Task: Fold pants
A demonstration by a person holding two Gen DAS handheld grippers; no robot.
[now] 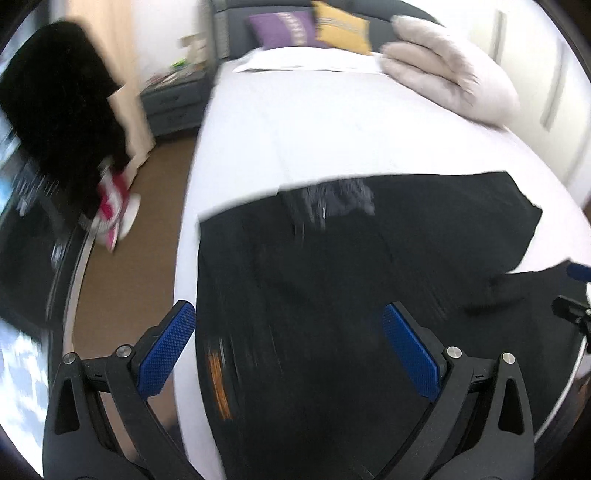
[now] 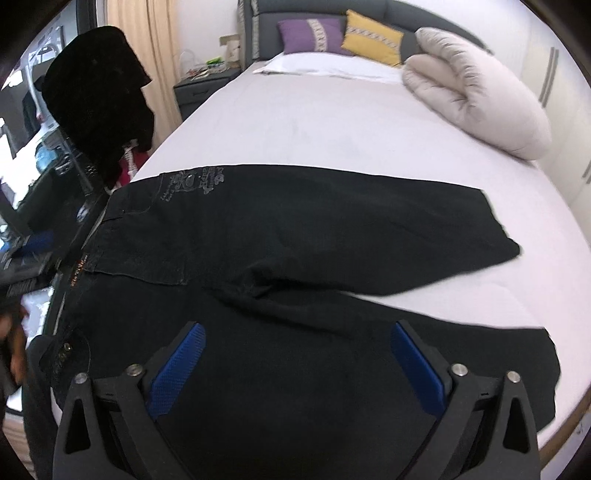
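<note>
Black pants [image 2: 295, 236] lie spread flat on the white bed [image 2: 332, 122], waistband to the left with a grey print near it, both legs running right. The near leg [image 2: 443, 354] ends at the bed's front edge. My right gripper [image 2: 297, 332] hovers above the near leg, open, blue pads wide apart with nothing between them. In the left wrist view the pants [image 1: 369, 258] look blurred. My left gripper [image 1: 288, 314] is open over the waistband end, by an orange label [image 1: 218, 384], its left finger over the bed's side edge. The other gripper's tip shows at the right edge.
A folded beige duvet [image 2: 476, 92], a purple cushion [image 2: 310, 35] and a yellow cushion [image 2: 373, 37] sit at the head of the bed. A dark garment [image 2: 99, 96] hangs to the left, beside a nightstand [image 2: 199, 88] and curtain. Brown floor [image 1: 129, 266] lies left of the bed.
</note>
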